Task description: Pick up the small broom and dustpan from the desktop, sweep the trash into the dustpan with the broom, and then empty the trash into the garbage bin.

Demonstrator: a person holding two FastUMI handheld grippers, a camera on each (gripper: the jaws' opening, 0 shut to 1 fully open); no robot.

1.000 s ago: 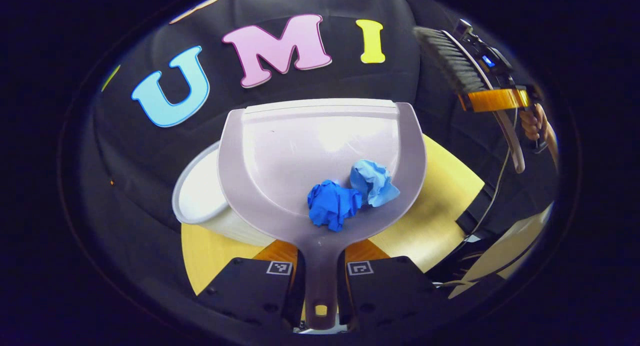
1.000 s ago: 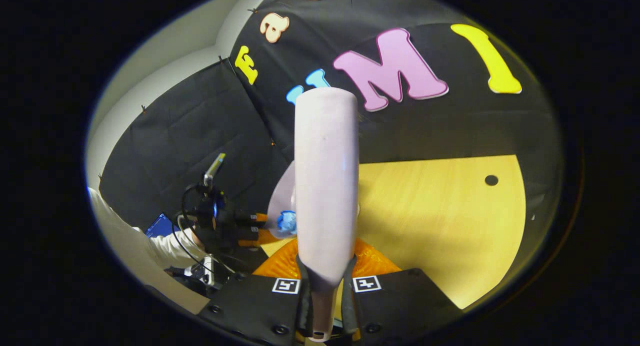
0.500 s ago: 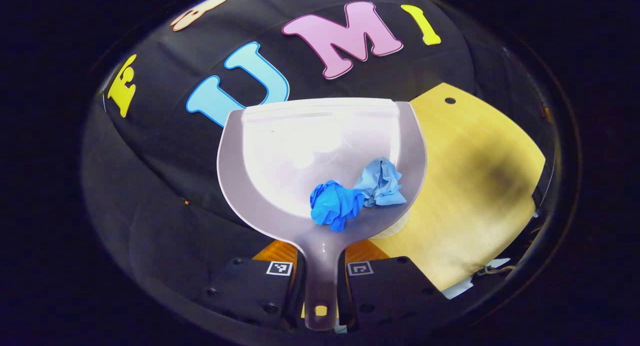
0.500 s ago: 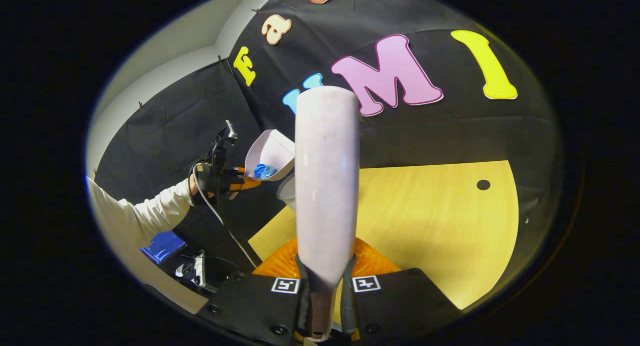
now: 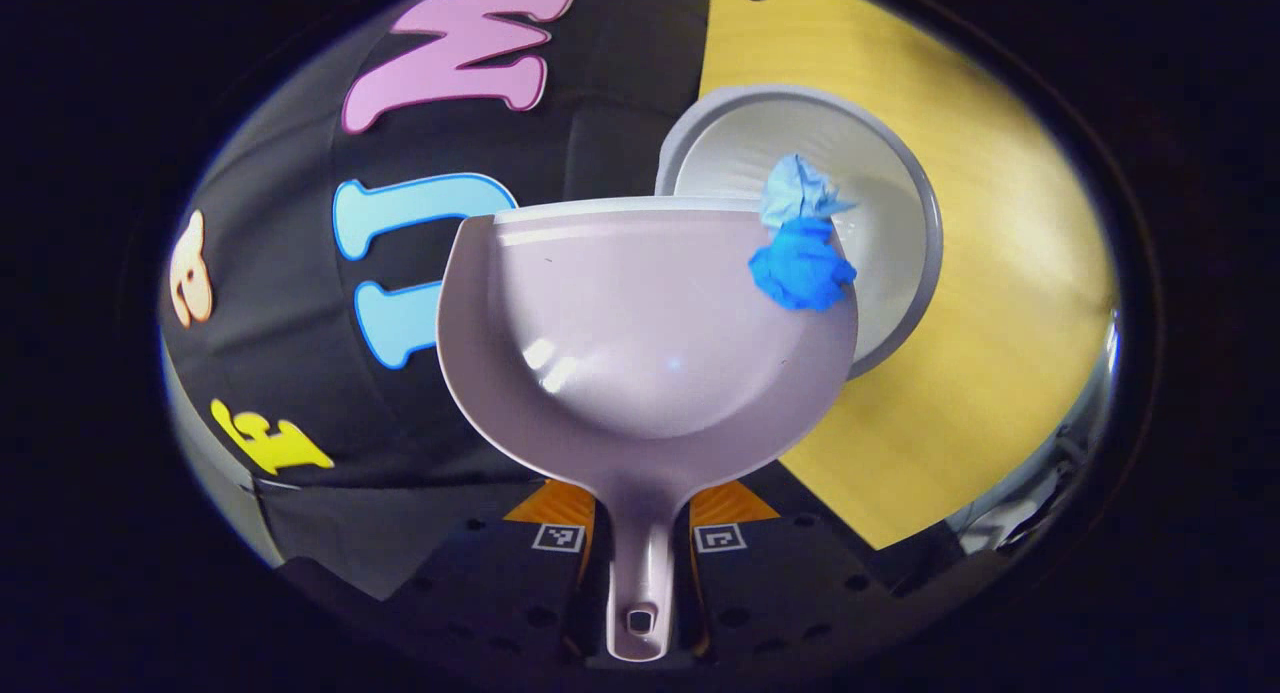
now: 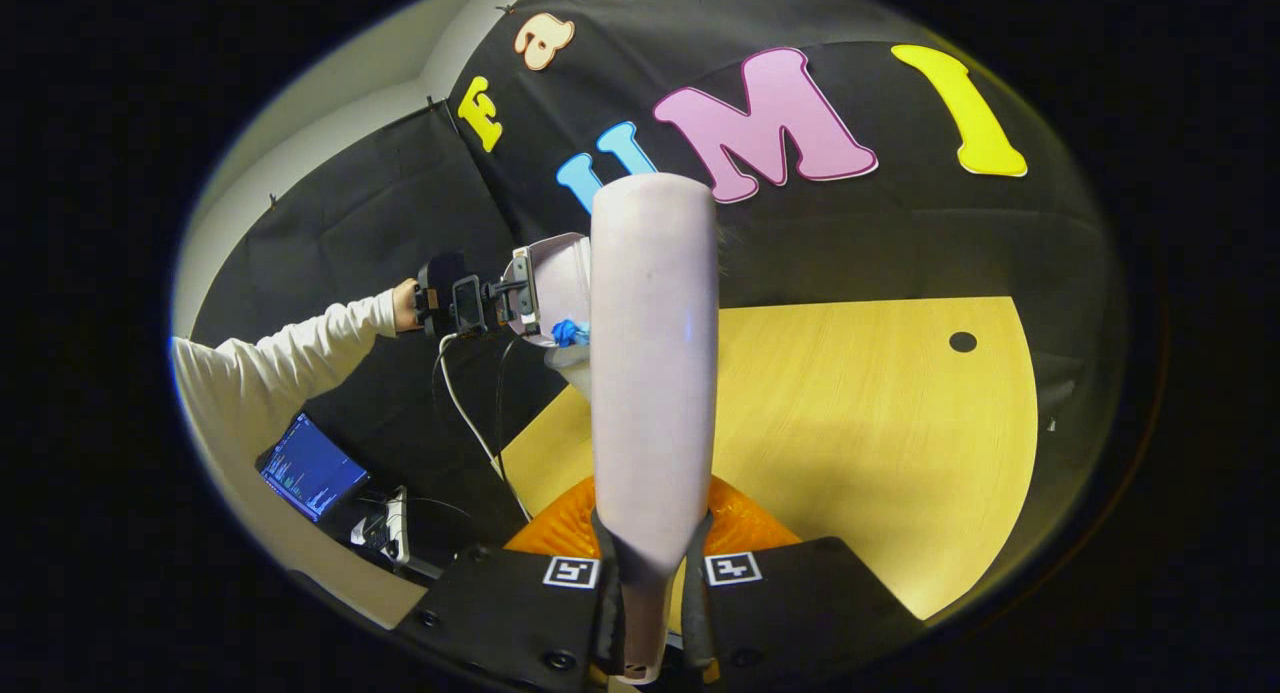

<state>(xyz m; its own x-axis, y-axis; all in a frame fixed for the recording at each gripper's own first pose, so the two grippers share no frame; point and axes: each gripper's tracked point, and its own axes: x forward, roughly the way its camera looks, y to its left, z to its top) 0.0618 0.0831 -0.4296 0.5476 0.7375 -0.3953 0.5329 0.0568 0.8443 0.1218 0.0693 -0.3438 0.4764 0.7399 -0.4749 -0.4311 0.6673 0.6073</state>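
Note:
My left gripper [image 5: 640,563] is shut on the handle of the pale lilac dustpan [image 5: 640,333], which is tilted sideways over the white garbage bin [image 5: 880,173]. Two crumpled blue paper wads [image 5: 802,263] lie at the pan's right front corner, over the bin's mouth. My right gripper [image 6: 652,603] is shut on the handle of the small broom [image 6: 652,363], whose pale back stands upright before the camera. In the right gripper view the left gripper [image 6: 455,308], held by a hand on a white sleeve, tips the dustpan [image 6: 555,283] over the bin at the table's far left corner.
The yellow wooden table [image 6: 860,443] spreads under the broom, with a small round hole [image 6: 962,341] near its far right edge. A laptop [image 6: 308,468] and cables sit low at the left, off the table. Black cloth walls close the back.
The left gripper has rolled the dustpan sideways above the bin; the blue wads slid from near the handle to the pan's front corner. The broom has hardly moved.

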